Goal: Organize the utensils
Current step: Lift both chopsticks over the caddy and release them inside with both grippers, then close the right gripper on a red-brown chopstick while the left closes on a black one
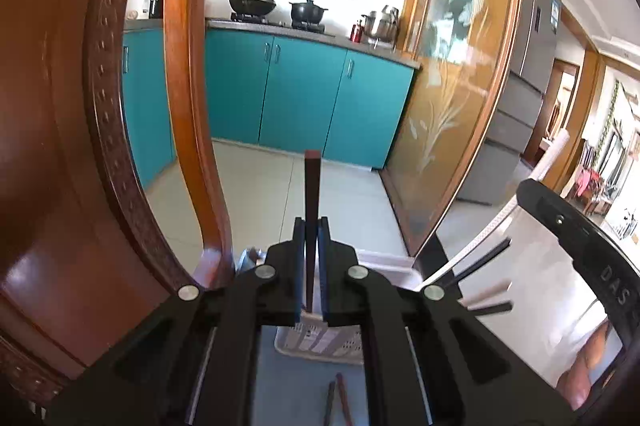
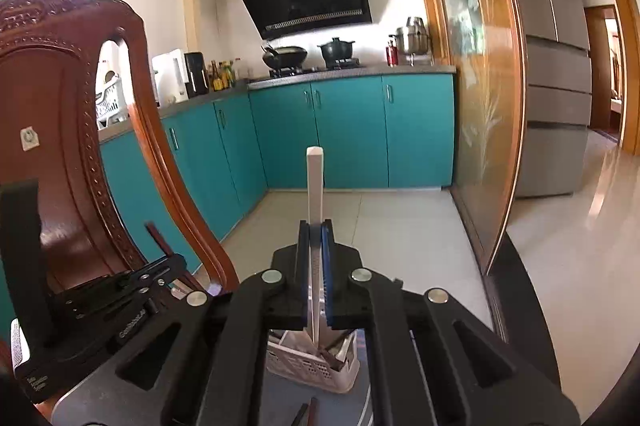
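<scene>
My left gripper [image 1: 311, 226] is shut on a dark brown chopstick [image 1: 312, 186] that stands upright between its pads, above a white perforated utensil basket [image 1: 320, 342]. My right gripper [image 2: 315, 228] is shut on a white chopstick [image 2: 315, 182], also upright, over the same basket [image 2: 312, 366], which holds several dark utensils. Two more chopsticks [image 1: 336, 402] lie on the grey table below the basket; they also show in the right wrist view [image 2: 306, 412]. The right gripper's body [image 1: 580, 246] shows at the right of the left wrist view, the left gripper's body [image 2: 100, 306] at the left of the right wrist view.
A carved wooden chair back [image 1: 60, 146] stands close on the left, also in the right wrist view [image 2: 60, 106]. Beyond are teal kitchen cabinets [image 2: 320, 130], a stove with pots [image 2: 312, 58], a glass sliding door [image 2: 480, 86] and a grey refrigerator [image 2: 552, 66].
</scene>
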Motion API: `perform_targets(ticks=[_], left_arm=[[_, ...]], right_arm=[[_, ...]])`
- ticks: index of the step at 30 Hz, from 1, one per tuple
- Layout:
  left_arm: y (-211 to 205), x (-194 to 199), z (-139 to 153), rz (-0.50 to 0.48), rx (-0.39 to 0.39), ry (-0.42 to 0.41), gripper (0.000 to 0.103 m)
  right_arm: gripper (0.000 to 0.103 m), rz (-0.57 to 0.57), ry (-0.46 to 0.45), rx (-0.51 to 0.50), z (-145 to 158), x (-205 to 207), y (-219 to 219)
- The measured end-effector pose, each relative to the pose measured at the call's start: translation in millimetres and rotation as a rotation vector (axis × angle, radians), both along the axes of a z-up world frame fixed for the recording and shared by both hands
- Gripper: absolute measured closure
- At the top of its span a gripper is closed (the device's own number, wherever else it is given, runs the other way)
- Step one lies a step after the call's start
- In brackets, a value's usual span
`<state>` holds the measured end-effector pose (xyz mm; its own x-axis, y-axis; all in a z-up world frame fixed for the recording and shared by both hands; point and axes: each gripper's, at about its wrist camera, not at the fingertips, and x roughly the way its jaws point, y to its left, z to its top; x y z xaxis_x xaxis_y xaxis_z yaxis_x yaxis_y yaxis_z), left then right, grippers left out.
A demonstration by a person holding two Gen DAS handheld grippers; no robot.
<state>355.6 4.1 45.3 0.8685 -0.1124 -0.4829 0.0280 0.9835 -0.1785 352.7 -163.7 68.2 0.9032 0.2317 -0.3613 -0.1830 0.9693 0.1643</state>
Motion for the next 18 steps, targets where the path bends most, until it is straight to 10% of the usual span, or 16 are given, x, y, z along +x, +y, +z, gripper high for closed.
perform_targets(ticks=[12, 18], left_arm=[[-5, -31, 0, -0.026, 0.046, -0.023, 0.075], [-6, -62, -22, -0.031, 0.104, 0.006, 0.059]], right_arm=[[0.07, 0.038, -0.1, 0.016, 14, -73, -11], [0.068, 0.08, 0.046, 0.009, -58, -105, -13]])
